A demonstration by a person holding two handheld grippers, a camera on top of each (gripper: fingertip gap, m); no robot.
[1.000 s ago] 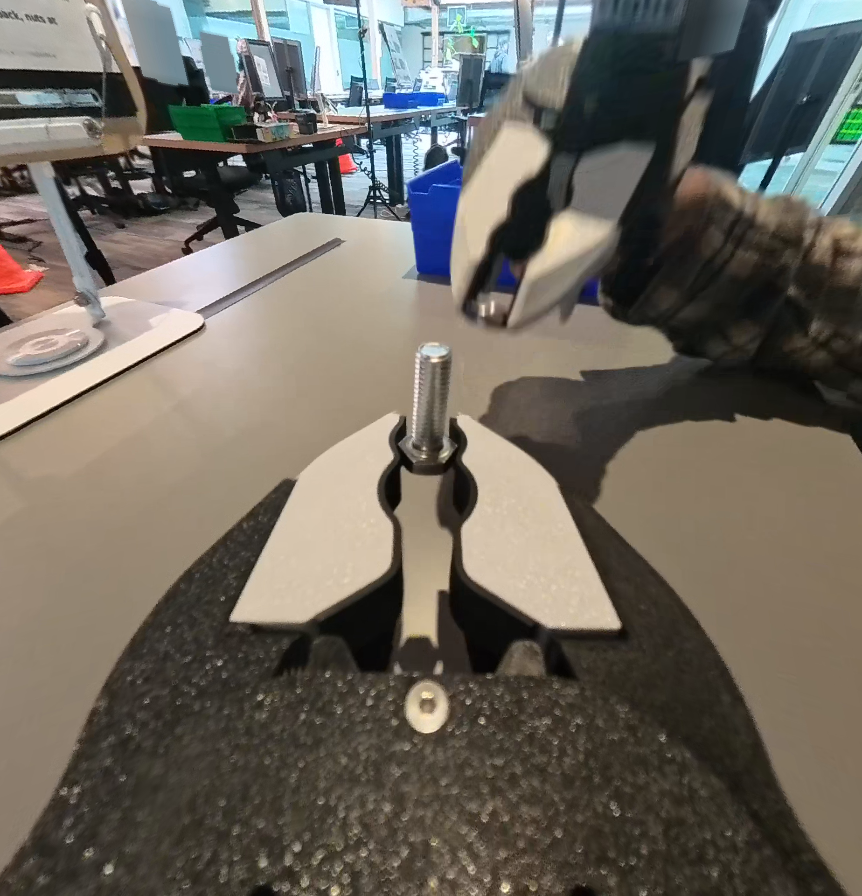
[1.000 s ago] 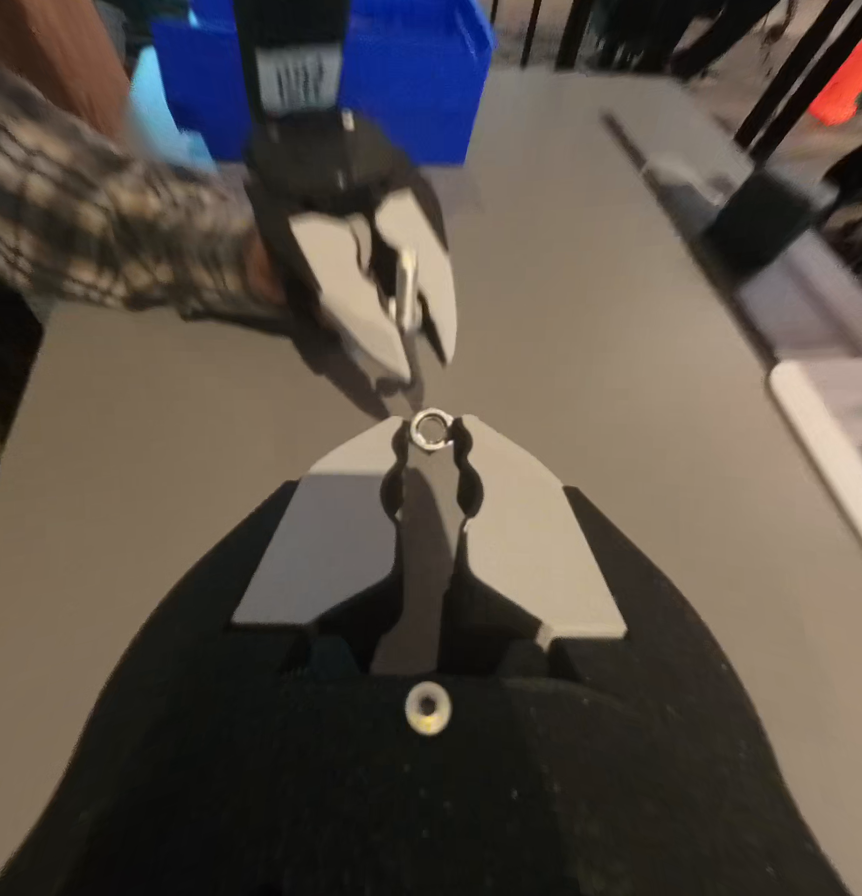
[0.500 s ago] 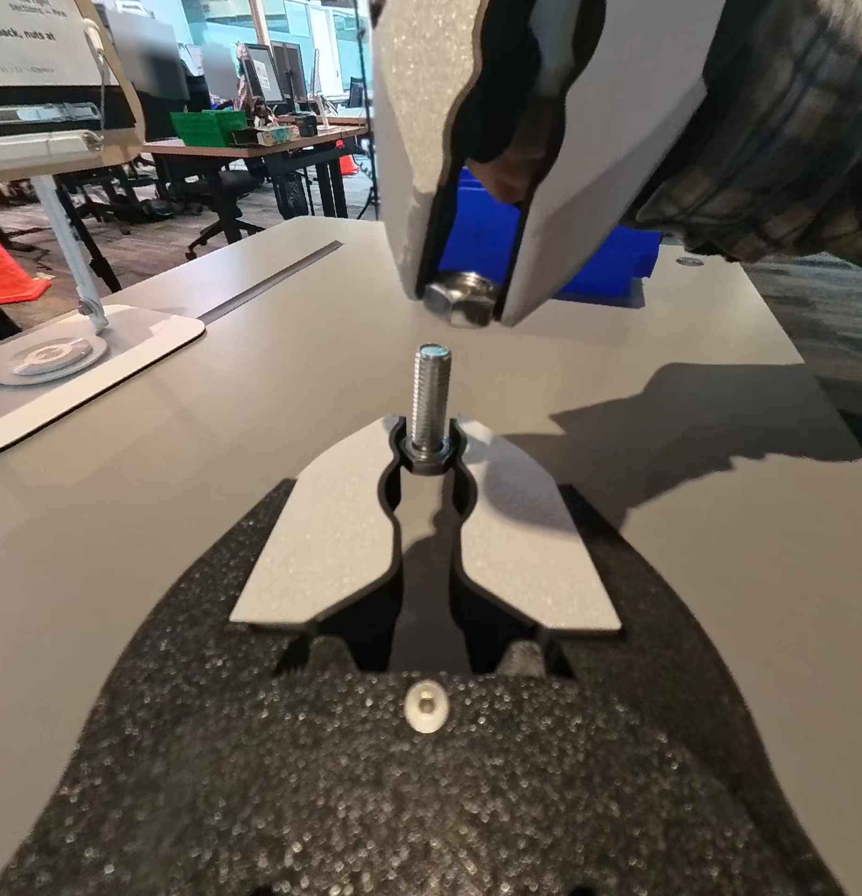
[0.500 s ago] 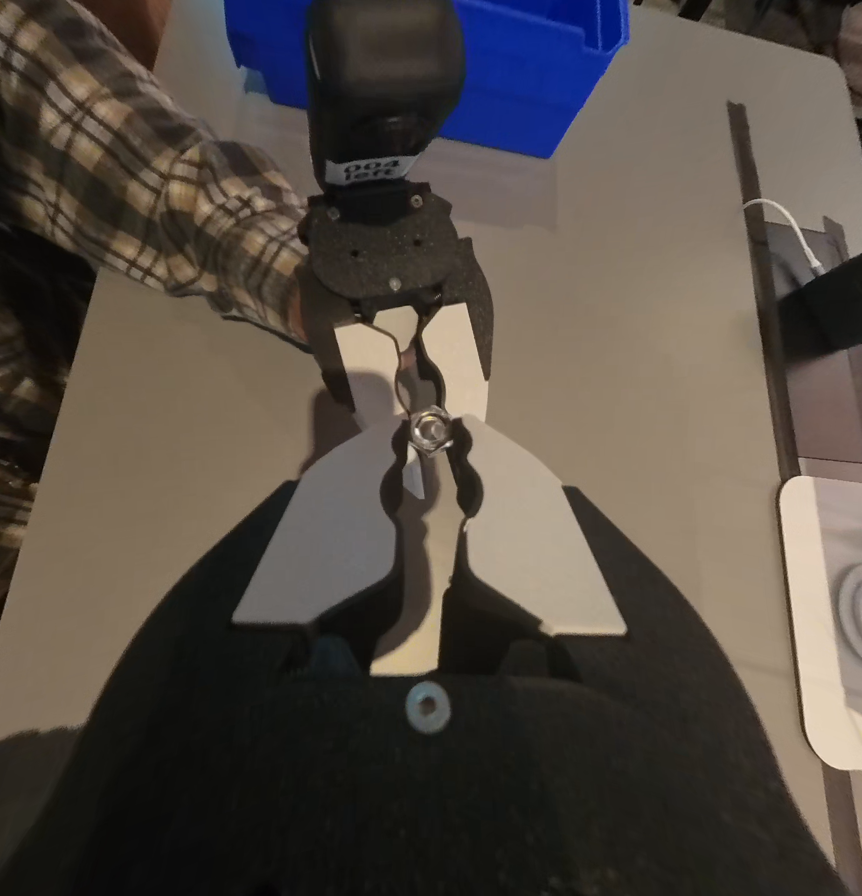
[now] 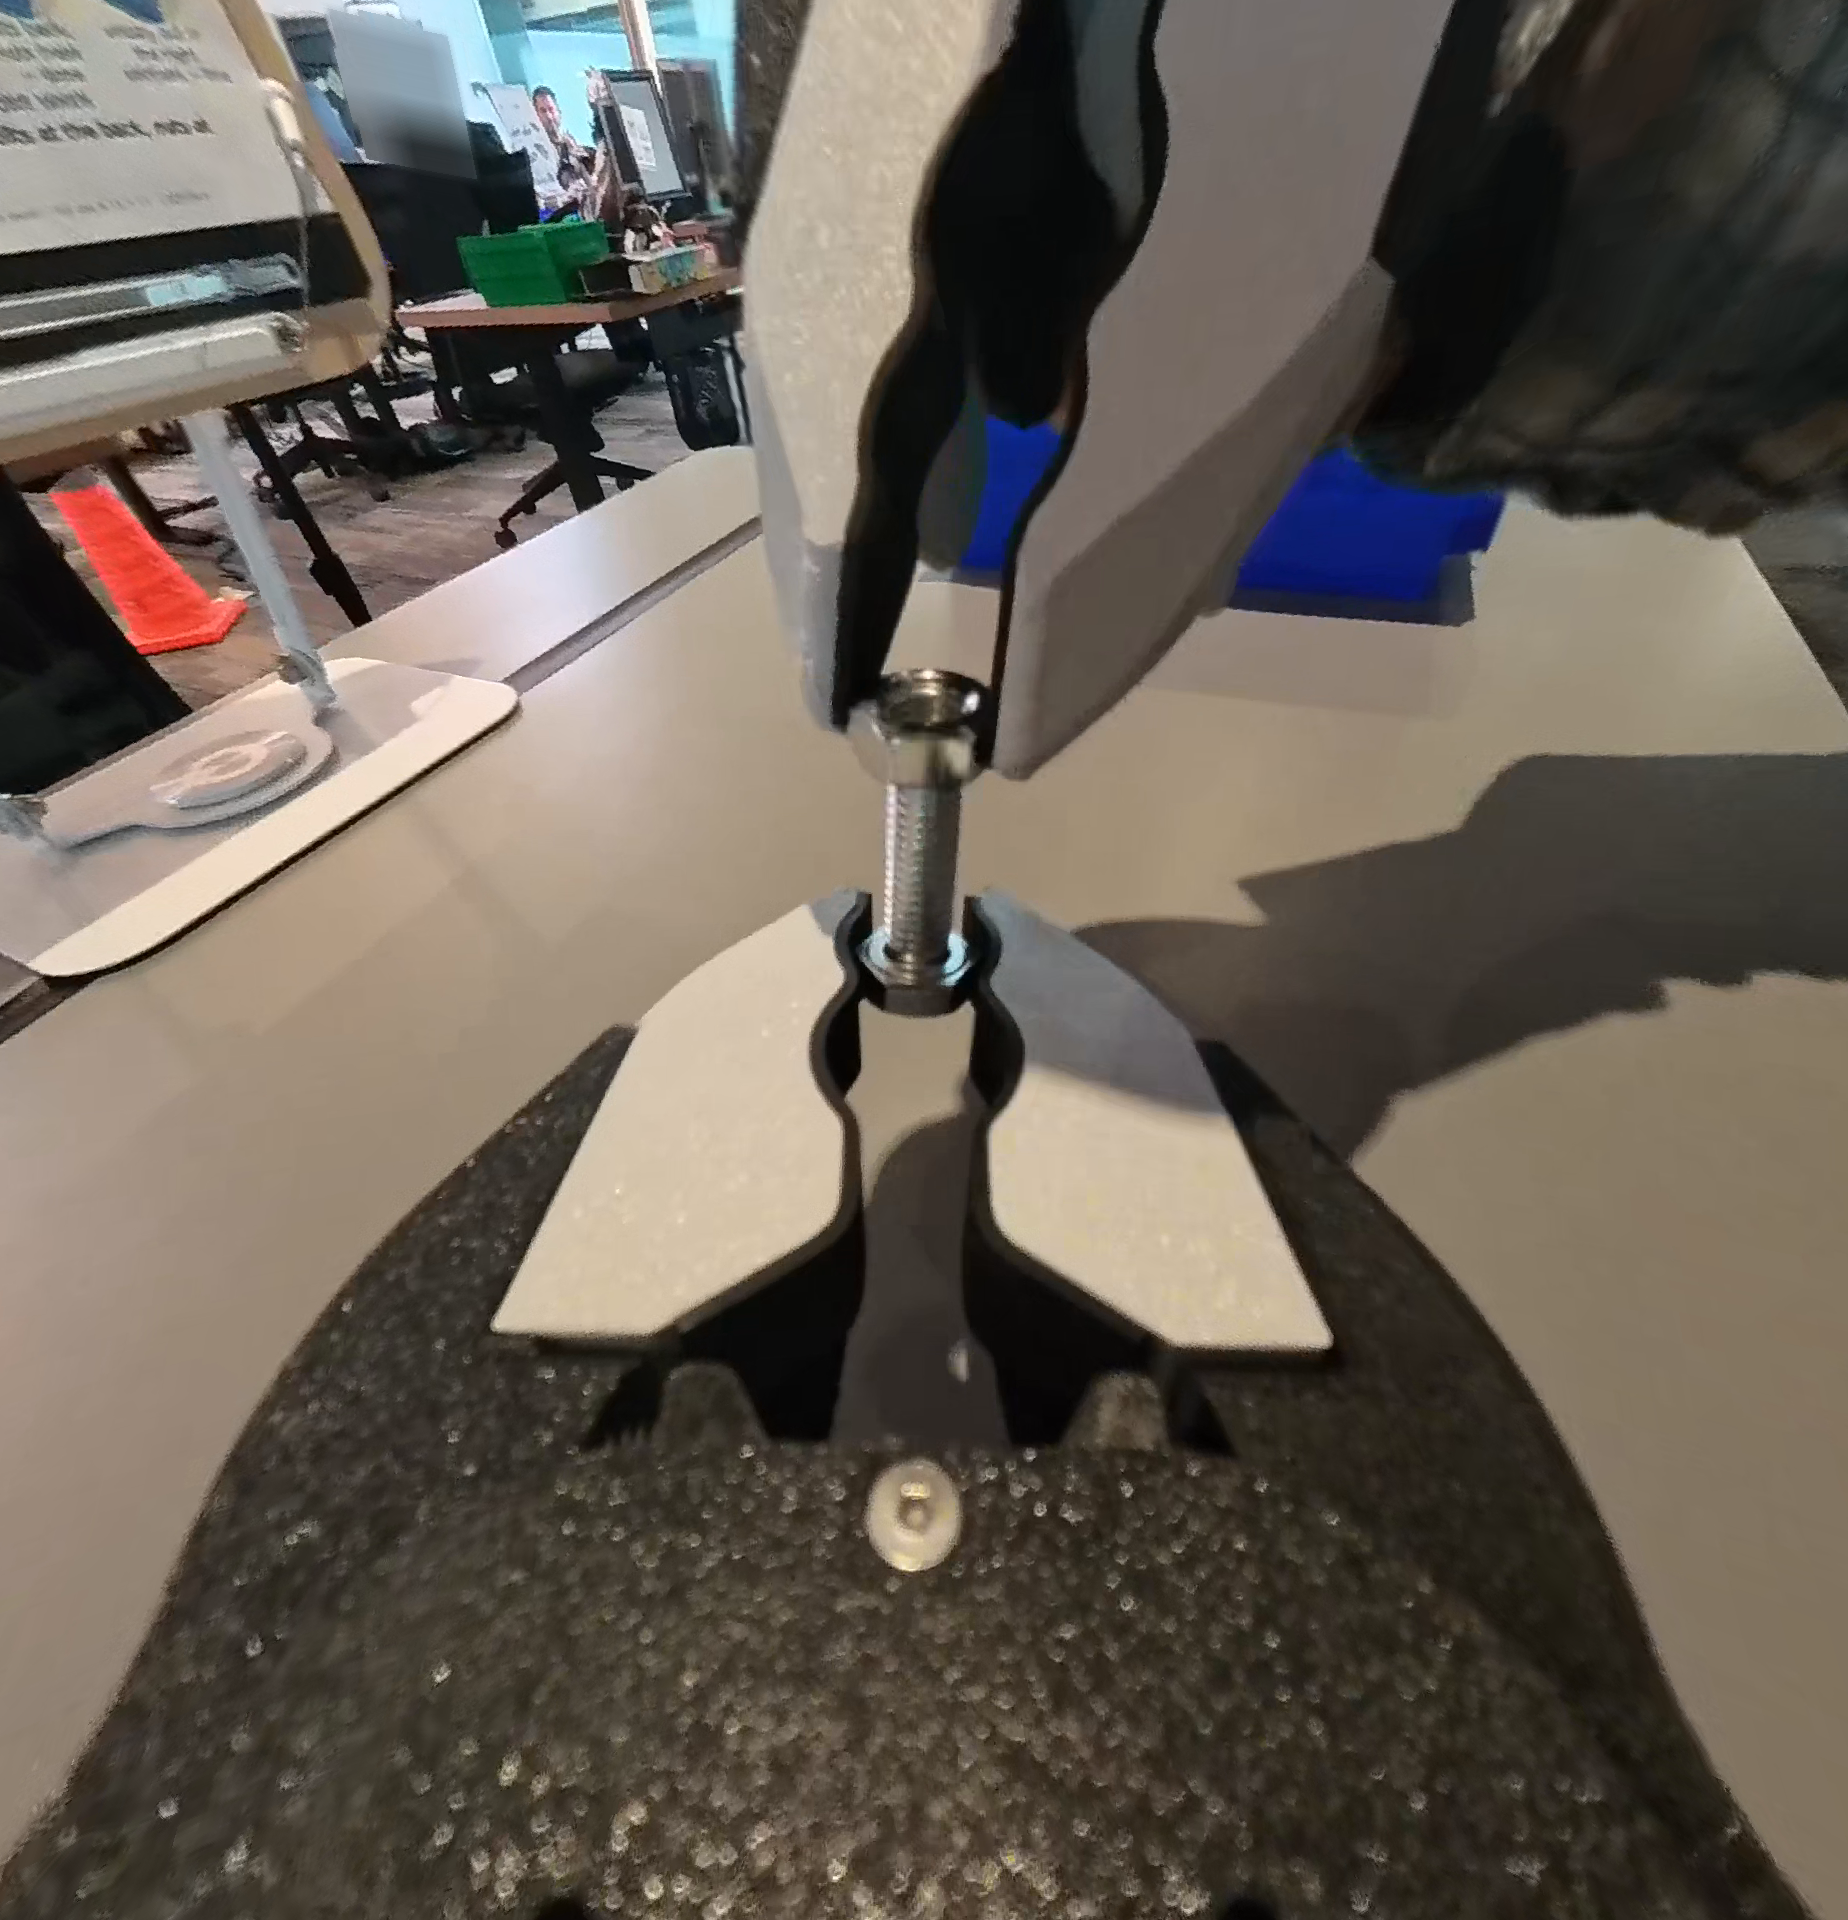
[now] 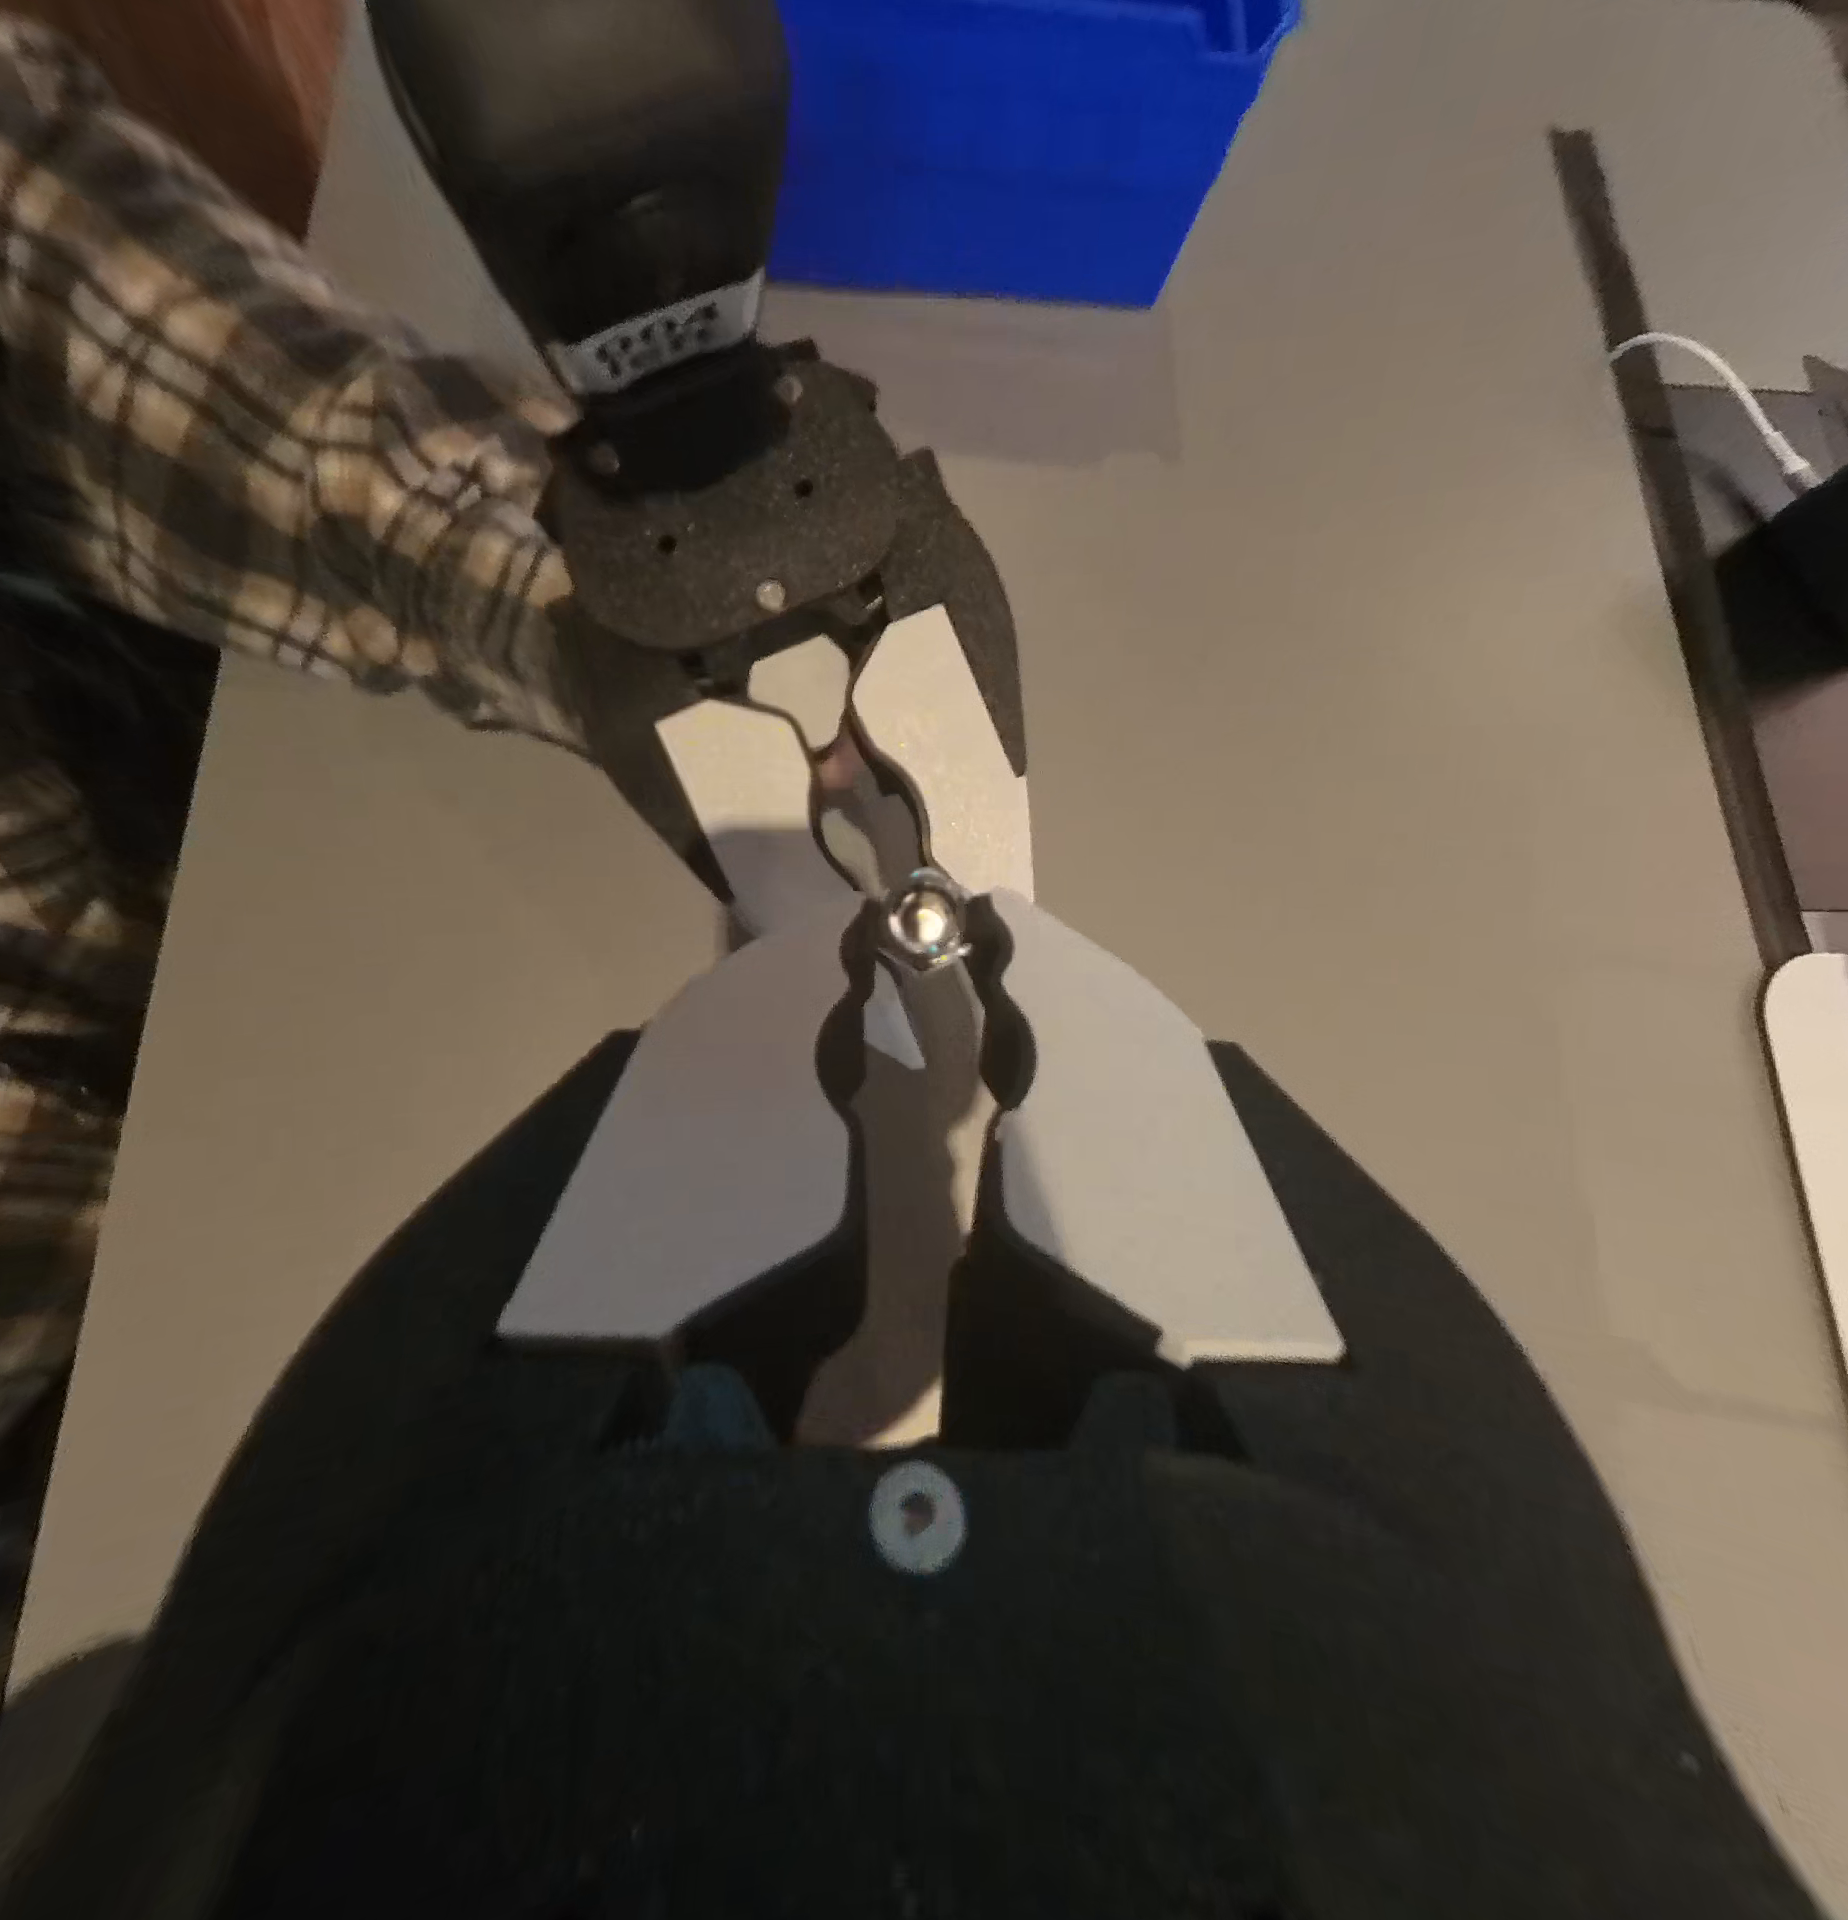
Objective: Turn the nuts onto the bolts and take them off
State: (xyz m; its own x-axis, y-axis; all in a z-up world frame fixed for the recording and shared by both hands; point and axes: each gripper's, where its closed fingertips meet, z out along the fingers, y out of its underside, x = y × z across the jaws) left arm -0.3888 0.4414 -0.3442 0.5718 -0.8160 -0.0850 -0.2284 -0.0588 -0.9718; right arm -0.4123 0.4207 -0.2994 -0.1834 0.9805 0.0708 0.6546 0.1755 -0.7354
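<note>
Left wrist view: my left gripper (image 5: pixel 915 961) is clamped on the hex head of the bolt (image 5: pixel 918 868), which stands upright with its threaded shank pointing up.
Nut: my right gripper (image 5: pixel 920 727) comes down from above and pinches the nut (image 5: pixel 918 727) between its white fingers (image 5: pixel 837 416); the nut sits on the top end of the bolt, well above the head.
Right wrist view: I look nearly straight down; the nut (image 6: pixel 922 930) is held at my right gripper's (image 6: pixel 922 935) tips, with the bolt's end showing in its hole.
Left gripper from above: my left gripper (image 6: pixel 904 883) reaches in from the far side, its tips just under my right ones; a plaid sleeve (image 6: pixel 255 499) runs behind it.
Table: grey top (image 5: pixel 484 883) under both tools, with their shadows on it.
Bin: blue bin (image 6: pixel 1003 145) at the far edge, well apart from the bolt.
Side: white pad (image 5: pixel 276 821) with a metal stand foot (image 5: pixel 213 769) to my left; orange cone (image 5: pixel 135 566) on the floor beyond.
</note>
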